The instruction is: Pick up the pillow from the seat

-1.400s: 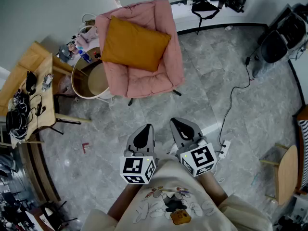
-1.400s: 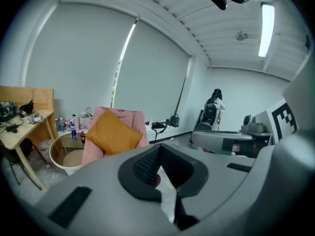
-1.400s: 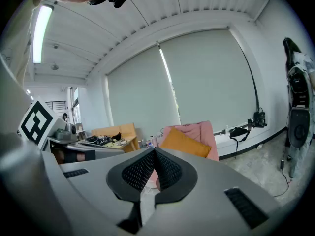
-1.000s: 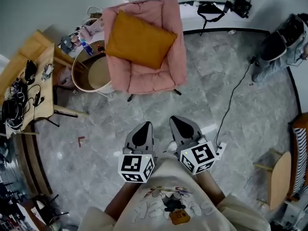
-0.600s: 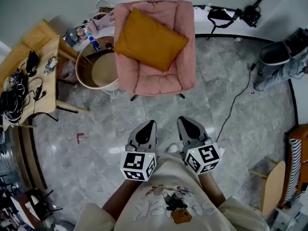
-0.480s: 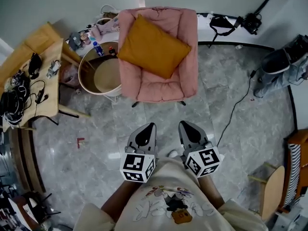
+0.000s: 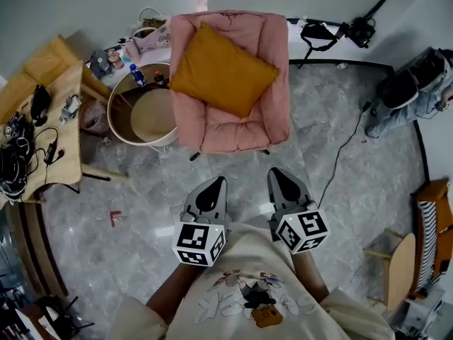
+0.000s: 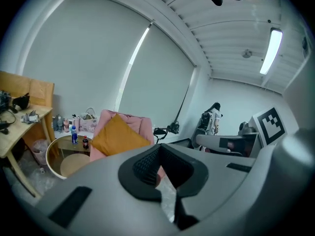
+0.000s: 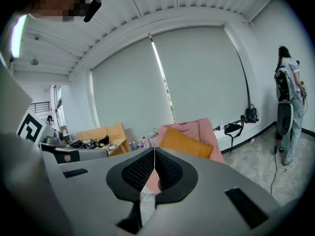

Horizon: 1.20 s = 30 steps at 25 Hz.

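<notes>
Pillow (image 7: 223, 69) leaning on pink armchair (image 7: 274, 112) seat at twelve o'clock, untouched. Left hand-held gripper (image 7: 217, 180) and right hand-held gripper (image 7: 273, 172) pinched closed, empty, down at six o'clock, well apart from it.

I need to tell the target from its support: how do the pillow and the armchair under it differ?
Colour: the pillow is mustard orange, the armchair pink. Size: the pillow is smaller, fitting between the armchair's arms. Pose: the pillow sits cornerwise in the seat; the armchair stands on the floor, back to the wall. Both look soft and padded.
</notes>
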Motion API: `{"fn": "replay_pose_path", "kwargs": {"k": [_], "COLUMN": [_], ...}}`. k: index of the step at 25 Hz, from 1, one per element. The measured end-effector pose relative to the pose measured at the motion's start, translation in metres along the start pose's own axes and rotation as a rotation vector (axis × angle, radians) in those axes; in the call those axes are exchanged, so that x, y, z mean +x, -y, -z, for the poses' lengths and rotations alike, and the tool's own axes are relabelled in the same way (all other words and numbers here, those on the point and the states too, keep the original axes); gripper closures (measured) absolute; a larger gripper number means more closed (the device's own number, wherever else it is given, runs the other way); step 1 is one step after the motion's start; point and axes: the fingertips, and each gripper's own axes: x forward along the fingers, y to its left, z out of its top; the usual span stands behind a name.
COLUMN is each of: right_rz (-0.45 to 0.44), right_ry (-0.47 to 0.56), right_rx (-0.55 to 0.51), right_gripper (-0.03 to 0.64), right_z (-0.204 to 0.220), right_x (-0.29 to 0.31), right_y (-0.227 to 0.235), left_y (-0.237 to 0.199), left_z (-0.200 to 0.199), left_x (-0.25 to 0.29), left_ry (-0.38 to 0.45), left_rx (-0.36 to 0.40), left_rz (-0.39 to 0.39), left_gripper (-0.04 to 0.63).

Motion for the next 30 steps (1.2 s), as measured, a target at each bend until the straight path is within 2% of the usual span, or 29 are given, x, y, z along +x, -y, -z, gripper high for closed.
{"fn": "replay_pose_path", "kwargs": {"k": [4, 10, 15, 20, 24, 30], "right_rz": [0.043, 0.051, 0.060, 0.038, 0.021, 0.039], "right_ry": [-0.001, -0.005, 0.000, -0.022, -0.037, -0.060], "right_rx": [0.020, 0.016, 0.049, 0.068, 0.069, 0.093], "right_gripper": [0.595, 0.597, 0.597, 0.597, 0.597, 0.595], "right_z": [0.005, 0.006, 0.003, -0.002, -0.013, -0.028], "right_x": [0.009, 0.024, 0.036, 0.057, 0.077, 0.090], "right_y": [-0.001, -0.005, 0.016, 0.038, 0.068, 0.144], "left_y": [-0.013, -0.026, -0.026, -0.031, -0.031, 0.003], "left_z": [-0.002, 0.001, 0.000, -0.008, -0.010, -0.018], "left_x": [0.003, 0.008, 0.026, 0.051, 0.086, 0.162], "left_ry": [-0.007, -0.022, -0.038, -0.055, -0.087, -0.125], "left_rx": [0.016, -0.004, 0.007, -0.002, -0.023, -0.011], "left_rz": [0.030, 0.030, 0.024, -0.014, -0.035, -0.003], "left_gripper": [0.591, 0.590, 0.589, 0.591, 0.591, 0.591]}}
